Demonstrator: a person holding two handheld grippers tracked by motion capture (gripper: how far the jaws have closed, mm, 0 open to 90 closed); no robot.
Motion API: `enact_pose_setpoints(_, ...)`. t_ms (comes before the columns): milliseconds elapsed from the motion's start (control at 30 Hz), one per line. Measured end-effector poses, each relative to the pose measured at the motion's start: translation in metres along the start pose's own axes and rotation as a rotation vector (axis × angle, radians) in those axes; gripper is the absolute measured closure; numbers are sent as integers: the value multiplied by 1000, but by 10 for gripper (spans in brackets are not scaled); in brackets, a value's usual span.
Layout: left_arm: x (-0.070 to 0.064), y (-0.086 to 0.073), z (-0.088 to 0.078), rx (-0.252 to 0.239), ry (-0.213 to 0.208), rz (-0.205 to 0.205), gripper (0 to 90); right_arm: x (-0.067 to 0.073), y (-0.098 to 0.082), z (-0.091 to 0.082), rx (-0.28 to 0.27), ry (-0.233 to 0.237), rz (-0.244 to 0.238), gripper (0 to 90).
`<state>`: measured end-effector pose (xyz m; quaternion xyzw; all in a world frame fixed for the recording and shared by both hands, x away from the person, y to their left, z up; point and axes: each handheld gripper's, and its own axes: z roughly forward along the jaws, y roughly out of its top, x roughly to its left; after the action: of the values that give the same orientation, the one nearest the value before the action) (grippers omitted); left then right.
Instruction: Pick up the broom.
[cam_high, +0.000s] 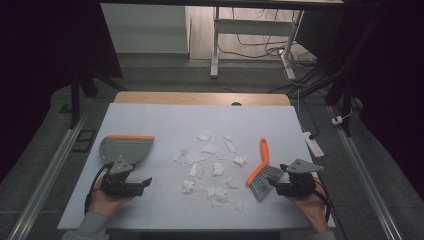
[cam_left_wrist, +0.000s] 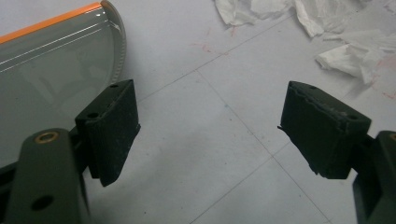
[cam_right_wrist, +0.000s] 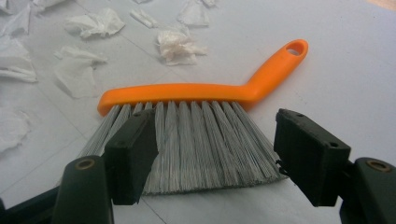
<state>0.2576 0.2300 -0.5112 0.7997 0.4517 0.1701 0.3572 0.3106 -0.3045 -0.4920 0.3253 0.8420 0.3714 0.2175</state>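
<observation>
a pale grey-white board (cam_high: 165, 120) covers a wooden table (cam_high: 200, 97), faint grid lines and reddish marks on it. behind stand a white desk frame and tangled cables on a grey floor, dark at both sides. torn tissue scraps (cam_high: 212, 167) litter the middle. the left gripper (cam_high: 142, 183) is spread wide and empty, just below the grey dustpan (cam_high: 125, 148) with its orange edge. the right gripper (cam_high: 276, 185) gapes too, holding nothing, its jaws flanking the bristles of the orange hand brush (cam_high: 262, 167).
</observation>
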Motion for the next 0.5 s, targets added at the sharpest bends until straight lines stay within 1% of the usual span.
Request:
enact_pose_setpoints(33,-1,0,0,2,1,6,201,0,0,0,1,1,7,297)
enact_pose_setpoints(167,-2,0,1,2,1,10,201,1,0,0,4,2,0,296)
enact_pose_setpoints(267,-2,0,0,-1,0,12,201,1,0,0,10,4,9,296)
enact_pose_setpoints(500,-2,0,0,-7,12,18,201,2,0,1,14,8,5,297)
